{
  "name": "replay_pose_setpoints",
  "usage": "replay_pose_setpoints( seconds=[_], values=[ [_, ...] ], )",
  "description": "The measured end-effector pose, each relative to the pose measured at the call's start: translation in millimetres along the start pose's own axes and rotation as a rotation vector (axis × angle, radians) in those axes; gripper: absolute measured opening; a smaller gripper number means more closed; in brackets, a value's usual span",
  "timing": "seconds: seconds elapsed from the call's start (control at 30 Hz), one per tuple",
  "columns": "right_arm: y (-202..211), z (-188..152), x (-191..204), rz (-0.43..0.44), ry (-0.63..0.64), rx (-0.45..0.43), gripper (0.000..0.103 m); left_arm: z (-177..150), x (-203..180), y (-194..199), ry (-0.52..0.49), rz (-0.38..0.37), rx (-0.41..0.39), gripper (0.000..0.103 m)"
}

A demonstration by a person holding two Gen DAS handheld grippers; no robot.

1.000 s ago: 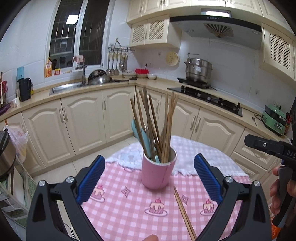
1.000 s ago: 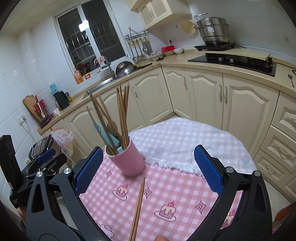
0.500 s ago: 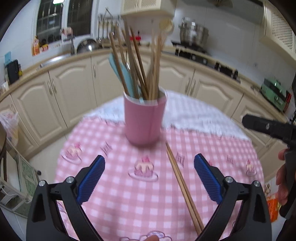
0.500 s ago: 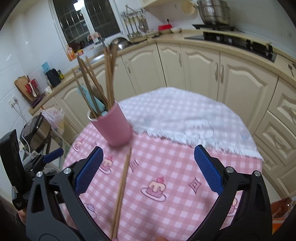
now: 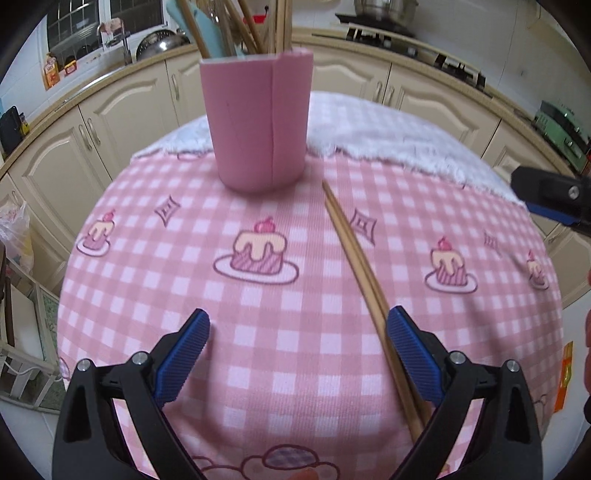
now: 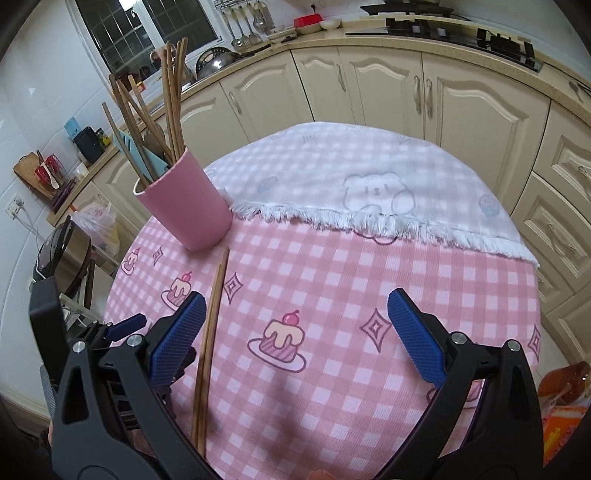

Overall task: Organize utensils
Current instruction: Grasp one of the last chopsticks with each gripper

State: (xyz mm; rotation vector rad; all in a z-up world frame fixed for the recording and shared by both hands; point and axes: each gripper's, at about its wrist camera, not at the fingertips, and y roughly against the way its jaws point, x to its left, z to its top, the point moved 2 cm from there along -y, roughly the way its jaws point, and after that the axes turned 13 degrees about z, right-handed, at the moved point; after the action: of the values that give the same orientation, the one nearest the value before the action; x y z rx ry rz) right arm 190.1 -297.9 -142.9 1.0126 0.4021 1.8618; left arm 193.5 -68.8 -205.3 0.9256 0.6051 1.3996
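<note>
On the tablecloth: chopsticks [image 5: 354, 254] are lying paired beside the pink cup [image 5: 258, 122].
Tools: left gripper [image 5: 297, 332] and right gripper [image 6: 295, 317] are gaping, empty.
Handling: light, stiff, slippery; probably best pinching mid-length.

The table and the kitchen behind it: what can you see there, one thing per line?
tablecloth: one, pink check with cake prints, covers the round table
white cloth: one, fringed, bear print, over the far half of the table
pink holder: one, upright on the table's left side in the right wrist view
utensils in holder: several brown sticks and a pale blue piece, standing up
loose chopsticks: one pair, brown, flat on the tablecloth just in front of the holder
cabinets: cream, along the walls
hob: one, black, on the counter
left gripper: jaws open, blue pads
right gripper: jaws open, blue pads
</note>
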Motion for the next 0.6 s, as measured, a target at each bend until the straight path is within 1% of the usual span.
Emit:
replay_pose_setpoints(
  seconds=[0.03, 0.07, 0.23, 0.33, 0.43, 0.5, 0.6],
  values=[
    [0, 0, 0, 0.0, 0.0, 0.002, 0.097, -1, 0, -3, -0.004, 0.005, 0.009, 0.095],
    [-1, 0, 0, 0.001, 0.0, 0.004, 0.097, -1, 0, -4, 0.003, -0.004, 0.003, 0.095],
    [-5, 0, -3, -0.002, -0.01, 0.016, 0.097, 2, -1, -9, 0.01, 0.012, -0.008, 0.098],
    [-6, 0, -4, -0.004, -0.012, 0.022, 0.097, 6, -3, -11, 0.011, 0.035, -0.025, 0.098],
    [-6, 0, -4, -0.007, -0.011, 0.024, 0.097, 9, -1, -15, 0.035, 0.05, -0.025, 0.098],
    [-6, 0, -5, -0.01, -0.012, 0.026, 0.097, 9, -3, -18, 0.006, 0.088, -0.024, 0.099],
    [-8, 0, -5, -0.013, -0.014, 0.029, 0.097, 8, -2, -17, 0.007, 0.086, -0.024, 0.099]
  ],
)
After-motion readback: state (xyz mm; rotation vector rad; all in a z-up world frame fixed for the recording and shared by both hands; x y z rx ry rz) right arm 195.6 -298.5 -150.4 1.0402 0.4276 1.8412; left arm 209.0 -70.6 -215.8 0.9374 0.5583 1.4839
